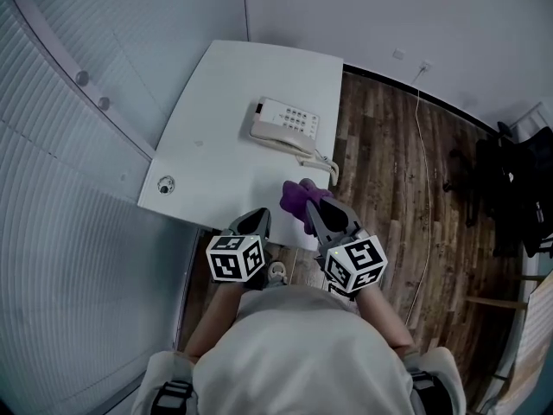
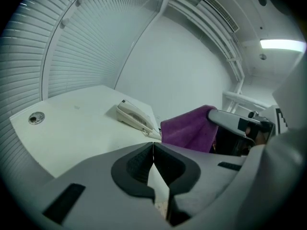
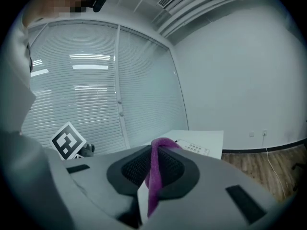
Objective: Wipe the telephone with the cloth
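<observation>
Slatted blinds (image 1: 52, 188) filled the curved wall on the left of the room, and a dark wood floor (image 1: 389, 188) ran along the right, with a thin pale cable (image 1: 425, 171) trailing across it. Between them stood a white tabletop (image 1: 233, 128), its near edge just in front of a person in a pale top (image 1: 294, 353) who held a gripper in each hand. The left gripper (image 1: 257, 219) hovered over the near edge of the tabletop, its jaws pressed together with nothing between them, as the left gripper view (image 2: 153, 150) made plain. The right gripper (image 1: 311, 207) was held just to its right, above the near right corner of the tabletop, its jaws clamped on a purple cloth (image 1: 298, 197). In the right gripper view (image 3: 152, 159) the cloth (image 3: 154, 176) ran as a narrow fold down between the pads, and from the left gripper's side the rest of it (image 2: 189, 128) hung loose beyond the jaws. The cream telephone (image 1: 285, 126) sat on the right part of the tabletop, farther away than both grippers, its handset in the cradle and its coiled cord reaching the right edge. The cloth was near the telephone but apart from it. A small round grommet (image 1: 165, 184) marked the near left corner of the tabletop.
</observation>
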Tool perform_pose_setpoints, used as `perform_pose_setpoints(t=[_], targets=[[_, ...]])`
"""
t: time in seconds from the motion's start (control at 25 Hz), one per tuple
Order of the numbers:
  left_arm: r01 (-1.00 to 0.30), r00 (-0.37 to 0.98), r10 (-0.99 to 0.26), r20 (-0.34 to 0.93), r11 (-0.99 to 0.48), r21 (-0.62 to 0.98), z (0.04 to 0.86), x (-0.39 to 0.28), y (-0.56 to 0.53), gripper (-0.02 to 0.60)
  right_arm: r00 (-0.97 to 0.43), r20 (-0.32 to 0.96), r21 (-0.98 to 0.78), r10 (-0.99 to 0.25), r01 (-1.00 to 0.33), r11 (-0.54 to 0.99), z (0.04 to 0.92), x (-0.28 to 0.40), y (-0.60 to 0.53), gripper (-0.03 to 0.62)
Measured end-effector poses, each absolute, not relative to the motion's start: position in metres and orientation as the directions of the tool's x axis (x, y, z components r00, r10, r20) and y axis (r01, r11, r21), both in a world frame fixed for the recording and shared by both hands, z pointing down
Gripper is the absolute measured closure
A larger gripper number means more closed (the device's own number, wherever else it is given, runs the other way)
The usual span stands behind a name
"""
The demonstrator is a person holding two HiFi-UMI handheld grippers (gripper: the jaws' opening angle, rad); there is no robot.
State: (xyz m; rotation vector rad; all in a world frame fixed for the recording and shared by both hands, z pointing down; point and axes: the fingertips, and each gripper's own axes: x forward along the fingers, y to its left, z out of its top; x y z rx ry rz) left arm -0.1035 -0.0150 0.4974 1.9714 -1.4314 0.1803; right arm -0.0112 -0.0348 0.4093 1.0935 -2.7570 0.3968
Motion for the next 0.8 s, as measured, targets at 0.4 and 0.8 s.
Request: perform_pose_setpoints(t=[0.4,0.8], targets=[[-0.884,0.387,-0.774,0.501,-0.158,0.439,0.508,-0.135,-0.046,0.56,-0.73,0.208,-0.114,-0.651,-0.679,0.725,0.396,-0.05,-0.087,0.551],[-0.902,0.34,-0.789,0.511,-0.12,0.415,0.512,-0.143,-0.074,0.56,-0.79,0.169,-0.049,-0.59,-0.604,0.795,0.384,-0.083,-0.146,0.551]])
